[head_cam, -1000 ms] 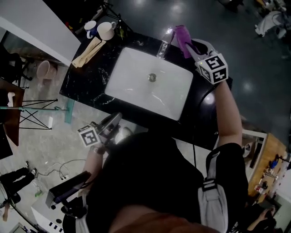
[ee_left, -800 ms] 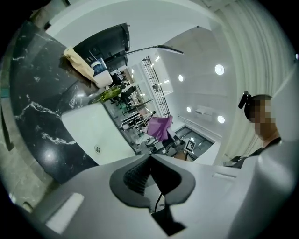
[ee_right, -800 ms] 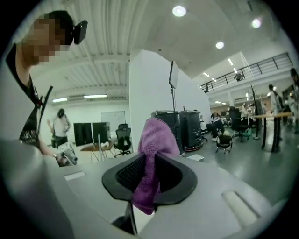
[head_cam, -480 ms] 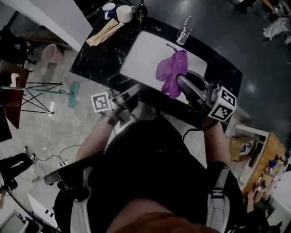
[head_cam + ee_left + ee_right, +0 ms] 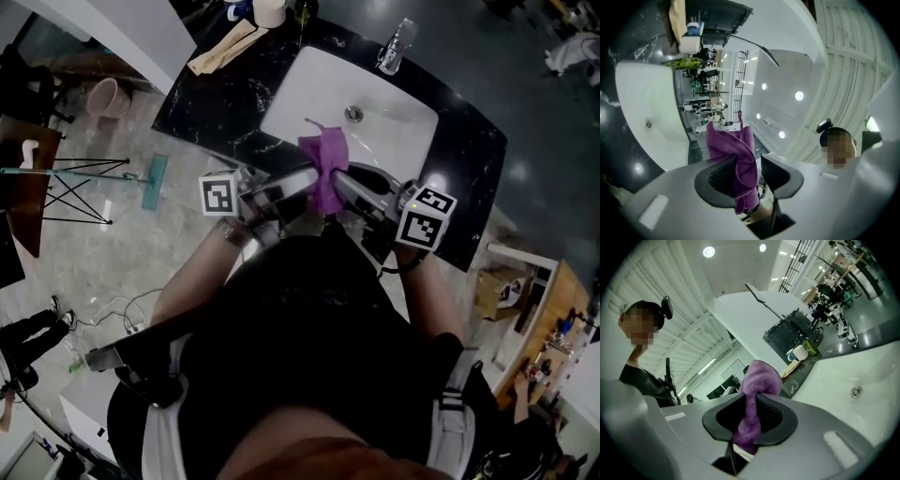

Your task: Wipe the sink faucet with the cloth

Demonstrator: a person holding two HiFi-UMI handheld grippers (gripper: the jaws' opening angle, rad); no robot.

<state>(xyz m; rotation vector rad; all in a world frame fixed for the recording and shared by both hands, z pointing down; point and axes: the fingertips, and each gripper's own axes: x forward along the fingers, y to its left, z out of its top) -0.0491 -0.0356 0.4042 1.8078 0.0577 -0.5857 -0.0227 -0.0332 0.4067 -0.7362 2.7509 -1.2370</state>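
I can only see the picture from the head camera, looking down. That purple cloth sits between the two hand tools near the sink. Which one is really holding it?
Observer: The right gripper. Its own camera shows its jaws pinched shut on the cloth, which bulges out above them.
Operator: So the left one is only touching it?
Observer: The left gripper has just been opening its jaws. Its camera shows the cloth hanging between them. It lies against one jaw with a clear gap to the other, so it is not clamped there.
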